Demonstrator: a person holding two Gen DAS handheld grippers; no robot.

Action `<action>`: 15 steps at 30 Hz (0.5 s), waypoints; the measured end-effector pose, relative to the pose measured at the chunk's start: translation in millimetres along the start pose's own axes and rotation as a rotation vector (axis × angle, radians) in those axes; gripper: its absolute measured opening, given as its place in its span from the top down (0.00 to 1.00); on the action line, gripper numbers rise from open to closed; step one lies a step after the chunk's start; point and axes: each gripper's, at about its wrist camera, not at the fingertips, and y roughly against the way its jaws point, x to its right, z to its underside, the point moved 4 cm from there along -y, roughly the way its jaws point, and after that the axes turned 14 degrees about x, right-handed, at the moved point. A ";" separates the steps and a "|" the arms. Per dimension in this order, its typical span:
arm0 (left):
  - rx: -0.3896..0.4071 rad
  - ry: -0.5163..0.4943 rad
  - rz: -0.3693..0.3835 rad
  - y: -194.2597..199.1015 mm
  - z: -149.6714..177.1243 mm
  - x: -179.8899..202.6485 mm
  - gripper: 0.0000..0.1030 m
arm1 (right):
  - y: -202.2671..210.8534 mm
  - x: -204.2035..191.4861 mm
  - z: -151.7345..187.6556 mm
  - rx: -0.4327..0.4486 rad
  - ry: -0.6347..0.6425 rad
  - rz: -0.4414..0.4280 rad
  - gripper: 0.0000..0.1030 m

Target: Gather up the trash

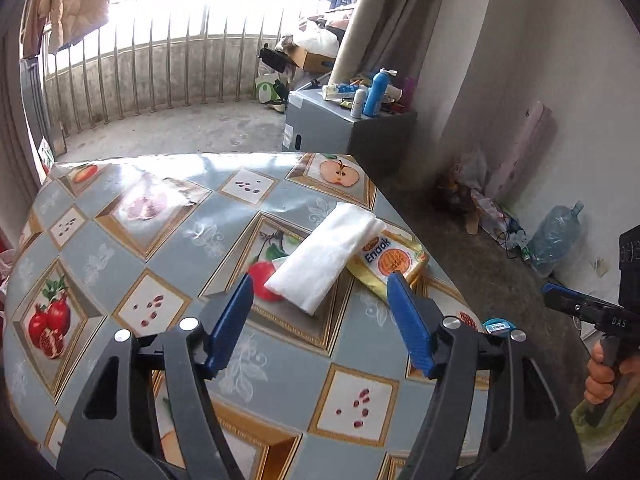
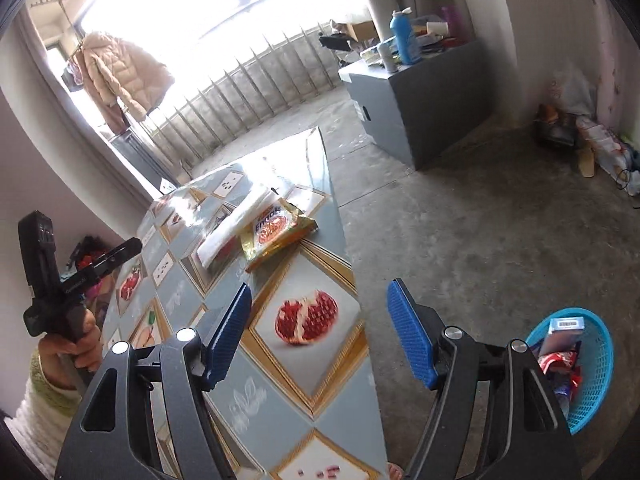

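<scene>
In the left wrist view, the left gripper [image 1: 320, 292] hangs over a table [image 1: 120, 248] covered with a glossy oilcloth, printed with grey diamonds, gold frames and fruit pictures. Its two blue ribbed fingers [image 1: 234, 320] stand apart, and nothing is between them. Just beyond the tips lies a folded white tissue [image 1: 324, 256], soft and rectangular. It rests partly on a shiny yellow snack wrapper [image 1: 394, 260] near the table's right edge. At the far right a hand [image 1: 600, 372] holds the other tool by its black handle. Behind the table stands a grey box-shaped cabinet [image 1: 320, 128] with a blue bottle [image 1: 376, 94] on top.

In the right wrist view, the right gripper [image 2: 320, 316] is above the table's near corner, over a pomegranate picture. Its textured blue fingers [image 2: 408, 332] are also apart and empty. The tissue [image 2: 228, 232] and the crinkled wrapper [image 2: 276, 232] lie further along the table. On the rough concrete floor [image 2: 460, 220], lower right, stands a round blue plastic basket [image 2: 596, 380] with a lattice wall, holding packets. A padded beige coat [image 2: 124, 76] hangs near the window.
</scene>
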 end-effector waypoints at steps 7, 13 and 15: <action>-0.101 -0.007 0.019 -99.2 -1.2 -2.7 0.69 | -106.1 -23.7 -19.5 -0.109 0.039 -0.006 0.45; -0.213 -0.022 0.028 -156.9 17.5 -5.3 0.91 | -167.9 -34.5 -22.1 -0.158 0.121 0.047 0.60; -0.212 -0.037 0.027 -160.9 21.9 -3.8 0.94 | -176.2 -40.0 -21.0 -0.157 0.143 0.044 0.64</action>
